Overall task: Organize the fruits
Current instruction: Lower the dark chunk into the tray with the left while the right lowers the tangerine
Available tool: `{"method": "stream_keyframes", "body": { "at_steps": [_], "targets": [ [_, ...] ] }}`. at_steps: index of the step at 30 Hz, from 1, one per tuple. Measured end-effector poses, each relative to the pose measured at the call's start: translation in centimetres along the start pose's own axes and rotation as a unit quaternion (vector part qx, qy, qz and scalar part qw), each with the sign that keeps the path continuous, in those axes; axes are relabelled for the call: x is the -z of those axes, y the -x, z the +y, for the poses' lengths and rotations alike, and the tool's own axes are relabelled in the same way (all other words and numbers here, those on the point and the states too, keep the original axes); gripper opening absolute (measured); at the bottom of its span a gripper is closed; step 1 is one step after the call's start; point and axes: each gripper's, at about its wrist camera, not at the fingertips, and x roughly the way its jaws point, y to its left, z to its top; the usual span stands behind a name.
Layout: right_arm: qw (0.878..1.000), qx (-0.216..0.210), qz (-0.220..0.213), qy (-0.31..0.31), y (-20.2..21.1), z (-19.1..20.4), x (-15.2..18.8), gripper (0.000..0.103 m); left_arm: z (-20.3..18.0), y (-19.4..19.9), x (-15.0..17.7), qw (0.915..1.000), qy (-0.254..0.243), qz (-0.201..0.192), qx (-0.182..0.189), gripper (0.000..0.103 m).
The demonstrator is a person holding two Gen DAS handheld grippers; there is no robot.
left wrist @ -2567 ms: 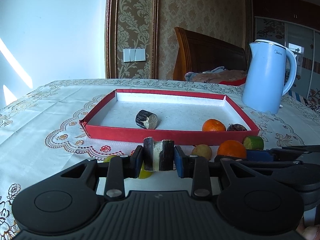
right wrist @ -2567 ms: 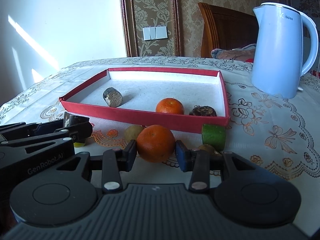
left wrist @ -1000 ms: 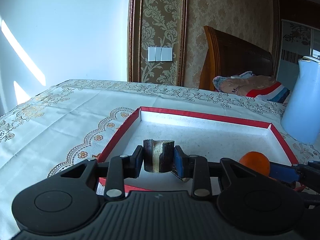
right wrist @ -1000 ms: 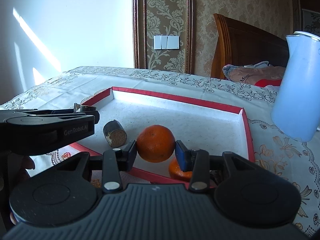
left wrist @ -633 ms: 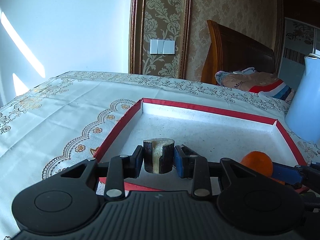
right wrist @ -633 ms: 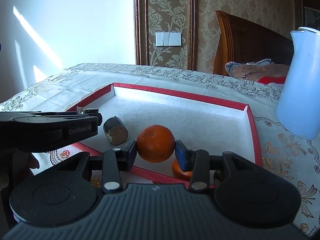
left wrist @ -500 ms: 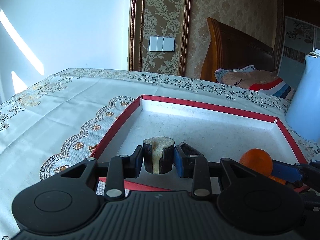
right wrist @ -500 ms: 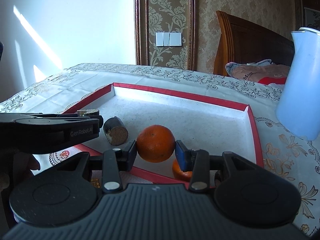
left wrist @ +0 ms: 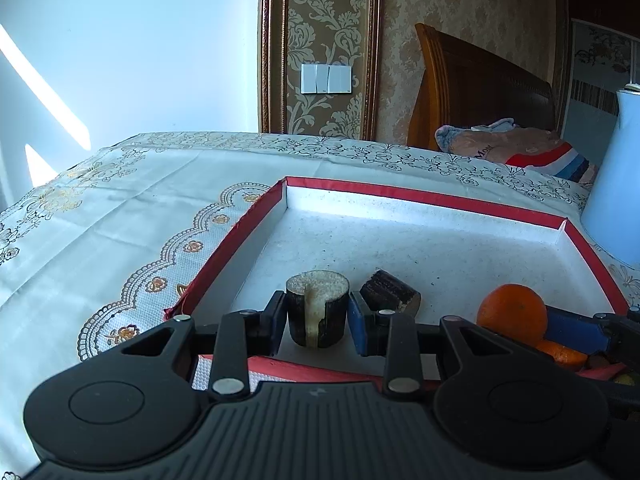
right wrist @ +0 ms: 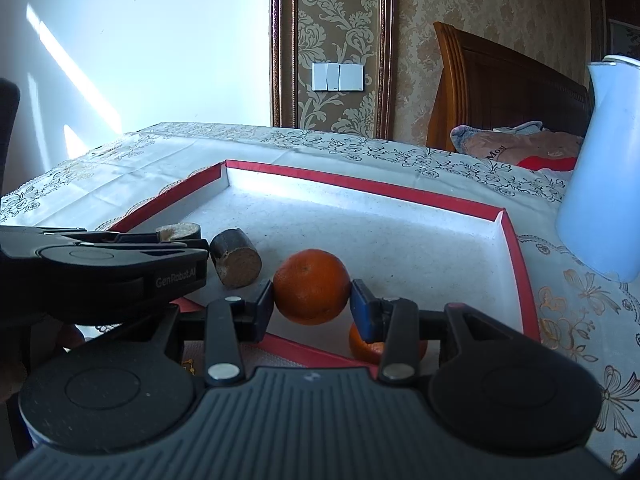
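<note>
Two loads are hanging over the red tray (left wrist: 420,199): the left gripper (left wrist: 317,314), nearly closed, is pinching a dark cane stub (left wrist: 317,306); the right gripper (right wrist: 312,294) is clamping an orange (right wrist: 311,286). Inside the tray another stub (right wrist: 236,258) is lying beside the left load, another orange (right wrist: 366,346) under the right. Risk: on release, the round orange is likely rolling into these neighbours.

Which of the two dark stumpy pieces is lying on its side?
The loose dark sugarcane chunk on the white floor of the red tray. The other chunk stands upright, pinched in the left gripper.
</note>
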Motion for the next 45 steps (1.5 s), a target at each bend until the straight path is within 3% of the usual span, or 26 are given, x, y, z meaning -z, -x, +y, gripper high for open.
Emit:
{"method": "stream_keyframes", "body": {
  "at_steps": [25,31,34,42,45],
  "targets": [
    [1.000,-0.006,-0.015,-0.011,0.2,-0.4,0.4,0.040,0.4,0.0,0.4,0.9999,0.001,-0.010,0.014,0.032],
    [1.000,-0.008,-0.021,-0.019,0.4,-0.7,0.5,0.044,0.4,0.2,0.5,0.9999,-0.002,-0.012,0.010,0.033],
    [0.999,-0.009,-0.024,-0.023,0.6,-0.8,0.5,0.046,0.5,0.3,0.5,0.9999,-0.001,-0.013,0.008,0.040],
    [0.999,-0.010,-0.028,-0.026,1.0,-0.8,0.6,0.046,0.7,1.0,0.7,0.9998,-0.002,-0.018,0.009,0.043],
    [0.999,-0.010,-0.032,-0.031,1.2,-1.0,0.7,0.046,0.7,1.2,0.7,0.9997,-0.001,-0.022,0.007,0.063]
  ]
}}
